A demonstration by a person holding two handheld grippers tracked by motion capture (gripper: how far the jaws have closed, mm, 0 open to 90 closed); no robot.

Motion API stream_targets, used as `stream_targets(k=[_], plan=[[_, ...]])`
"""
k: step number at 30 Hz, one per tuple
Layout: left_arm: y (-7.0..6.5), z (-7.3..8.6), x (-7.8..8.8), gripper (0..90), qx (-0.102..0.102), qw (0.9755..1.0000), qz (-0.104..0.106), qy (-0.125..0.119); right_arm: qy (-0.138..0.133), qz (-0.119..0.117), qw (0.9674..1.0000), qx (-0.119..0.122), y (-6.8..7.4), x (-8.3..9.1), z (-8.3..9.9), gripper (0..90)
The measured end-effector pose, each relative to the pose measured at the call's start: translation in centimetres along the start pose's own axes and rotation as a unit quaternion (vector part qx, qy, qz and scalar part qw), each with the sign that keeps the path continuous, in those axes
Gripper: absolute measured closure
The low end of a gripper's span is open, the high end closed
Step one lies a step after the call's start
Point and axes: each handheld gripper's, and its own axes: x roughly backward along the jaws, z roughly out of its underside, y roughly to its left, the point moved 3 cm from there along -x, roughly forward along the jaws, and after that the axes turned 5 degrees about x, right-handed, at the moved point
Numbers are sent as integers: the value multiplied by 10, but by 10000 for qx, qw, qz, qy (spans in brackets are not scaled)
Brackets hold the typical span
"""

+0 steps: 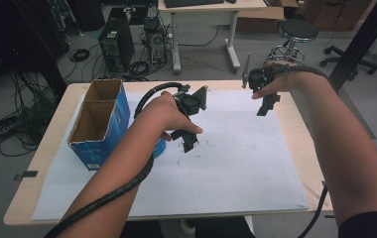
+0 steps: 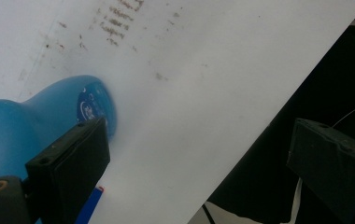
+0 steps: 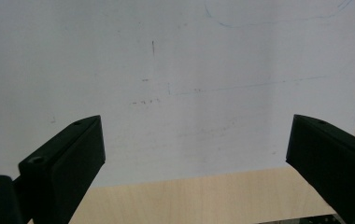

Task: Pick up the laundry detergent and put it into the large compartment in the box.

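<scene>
Left gripper [image 1: 190, 141] hovers, jaws spread wide and empty, over the sheet [image 1: 236, 163]; a blue bottle [image 2: 35, 126] lies at its nine o'clock. Right gripper [image 3: 194, 172], also spread, hangs at two o'clock of the table [image 1: 52, 119].

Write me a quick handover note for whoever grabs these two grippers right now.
Left gripper: jaws open, empty, low over the white sheet, right beside the blue bottle lying on it.
Right gripper: open, empty, raised over the sheet's far right part.
Blue carton: open top, at the table's left.
Done: nothing gripped yet.
Left: probably grasp the bottle; where it goes isn't clear.
</scene>
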Motion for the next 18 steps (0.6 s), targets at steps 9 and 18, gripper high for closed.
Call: stream_targets(k=[9, 18], plan=[[-1, 1, -1, 61, 21, 10000, 27, -8, 13, 18, 10000, 21, 4, 1, 1, 43], [-1, 4, 0, 62, 47, 10000, -5, -2, -20, 38, 10000, 7, 5, 3, 2, 43]])
